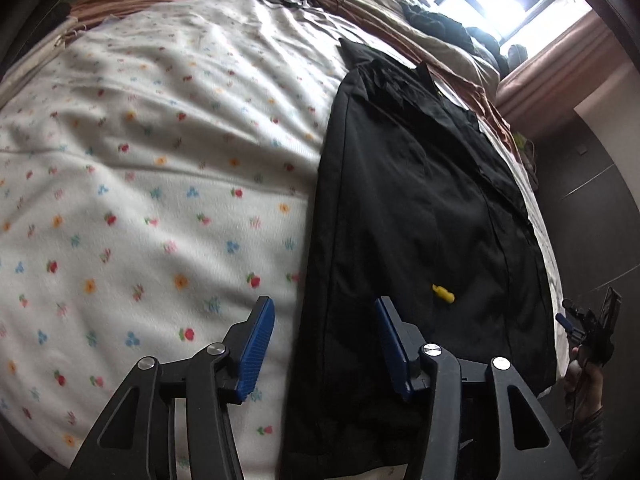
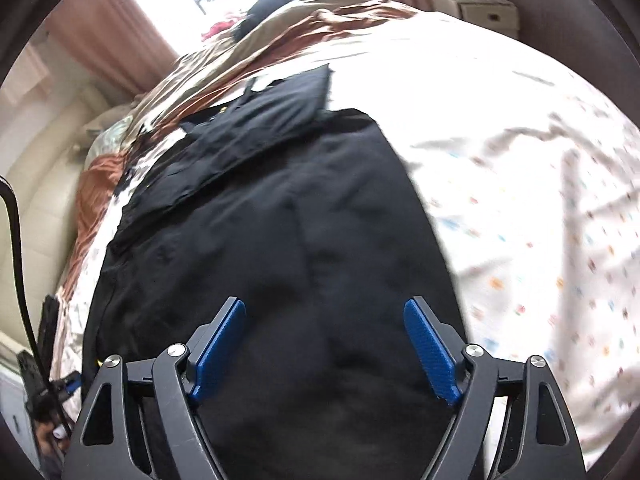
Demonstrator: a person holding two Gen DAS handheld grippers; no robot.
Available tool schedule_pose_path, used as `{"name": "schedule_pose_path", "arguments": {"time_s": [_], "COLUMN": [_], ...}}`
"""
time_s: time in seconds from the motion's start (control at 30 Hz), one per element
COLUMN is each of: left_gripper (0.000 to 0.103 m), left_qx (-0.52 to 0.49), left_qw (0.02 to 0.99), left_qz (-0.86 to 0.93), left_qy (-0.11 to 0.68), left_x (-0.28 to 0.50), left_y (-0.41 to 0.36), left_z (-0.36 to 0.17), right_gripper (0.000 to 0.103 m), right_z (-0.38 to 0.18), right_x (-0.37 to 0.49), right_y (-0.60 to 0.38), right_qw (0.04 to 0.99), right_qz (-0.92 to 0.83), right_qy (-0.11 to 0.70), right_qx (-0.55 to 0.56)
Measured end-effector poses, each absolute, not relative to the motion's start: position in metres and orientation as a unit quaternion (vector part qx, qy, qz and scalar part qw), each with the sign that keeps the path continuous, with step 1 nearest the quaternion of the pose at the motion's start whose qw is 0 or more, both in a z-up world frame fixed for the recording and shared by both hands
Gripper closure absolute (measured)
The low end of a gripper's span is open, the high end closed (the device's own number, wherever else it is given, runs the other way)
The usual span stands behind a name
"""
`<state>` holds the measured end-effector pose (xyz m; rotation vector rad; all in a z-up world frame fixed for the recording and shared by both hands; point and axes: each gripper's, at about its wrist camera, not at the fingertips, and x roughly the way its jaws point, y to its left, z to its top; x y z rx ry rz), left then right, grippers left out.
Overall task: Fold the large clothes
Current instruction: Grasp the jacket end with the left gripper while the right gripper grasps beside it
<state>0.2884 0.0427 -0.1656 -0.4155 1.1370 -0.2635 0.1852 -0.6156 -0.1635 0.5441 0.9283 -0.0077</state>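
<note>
Both grippers, left (image 1: 325, 344) and right (image 2: 325, 346), hovered with jaws spread, holding nothing. Garment (image 1: 420, 220) lay flat on bed (image 1: 140, 160), long axis running away from jaws; right gripper sat directly above it.

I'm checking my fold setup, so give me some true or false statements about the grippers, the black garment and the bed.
1. Both grippers, left and right, are open. True.
2. The garment is white. False: it is black.
3. The garment lies on a flowered sheet. True.
4. The right gripper clamps the garment. False: it holds nothing.
5. A small yellow piece shows on the garment. True.
</note>
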Motion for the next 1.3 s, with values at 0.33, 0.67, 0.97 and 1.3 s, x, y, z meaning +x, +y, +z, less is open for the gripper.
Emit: {"name": "schedule_pose_path", "arguments": {"time_s": [0.33, 0.67, 0.97, 1.3], "left_gripper": [0.060, 0.060, 0.060, 0.061], "left_qx": [-0.231, -0.317, -0.371, -0.313], "left_qw": [0.791, 0.746, 0.723, 0.740], "left_qz": [-0.163, -0.205, -0.238, -0.199], "left_qy": [0.542, 0.548, 0.532, 0.561], "left_x": [0.272, 0.252, 0.251, 0.272], "left_y": [0.041, 0.060, 0.069, 0.046], "left_z": [-0.172, -0.176, -0.172, -0.179], "right_gripper": [0.033, 0.042, 0.042, 0.056], "right_z": [-0.195, -0.224, -0.243, -0.235], "right_x": [0.139, 0.086, 0.066, 0.100], "right_y": [-0.656, -0.670, -0.660, -0.647], "right_qw": [0.833, 0.796, 0.771, 0.788], "right_qz": [0.017, 0.079, 0.132, 0.075], "right_qy": [0.429, 0.392, 0.348, 0.353], "right_qx": [0.349, 0.454, 0.516, 0.498]}}
